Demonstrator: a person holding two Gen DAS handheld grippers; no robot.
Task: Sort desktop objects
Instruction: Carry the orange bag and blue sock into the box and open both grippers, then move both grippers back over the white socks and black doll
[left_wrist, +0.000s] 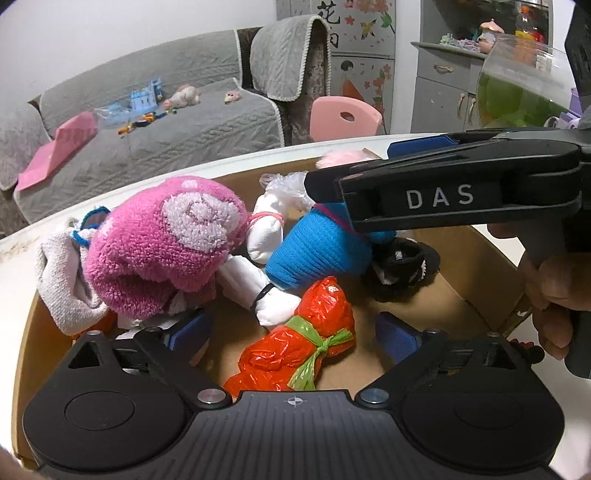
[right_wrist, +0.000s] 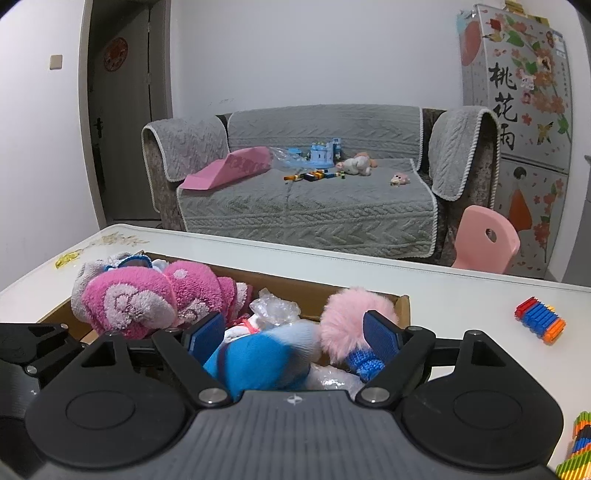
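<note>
A cardboard box (left_wrist: 476, 291) on the white table holds a pink fluffy towel roll (left_wrist: 162, 243), white socks (left_wrist: 266, 229), a blue knit roll (left_wrist: 317, 251), a black item (left_wrist: 402, 273) and a red plastic bundle tied with green (left_wrist: 299, 350). My left gripper (left_wrist: 291, 332) is open, low inside the box, with the red bundle between its fingers. My right gripper (right_wrist: 295, 336) is open above the box, over the blue knit roll (right_wrist: 258, 358) and a pink pompom (right_wrist: 351, 321). The right gripper's body (left_wrist: 443, 184) crosses the left wrist view.
A stack of coloured building sticks (right_wrist: 539, 319) lies on the table (right_wrist: 443, 280) to the right of the box; another pile (right_wrist: 576, 446) sits at the bottom right. A glass bowl with green contents (left_wrist: 517, 92) stands at the right. A grey sofa and a pink chair (right_wrist: 487, 240) stand beyond the table.
</note>
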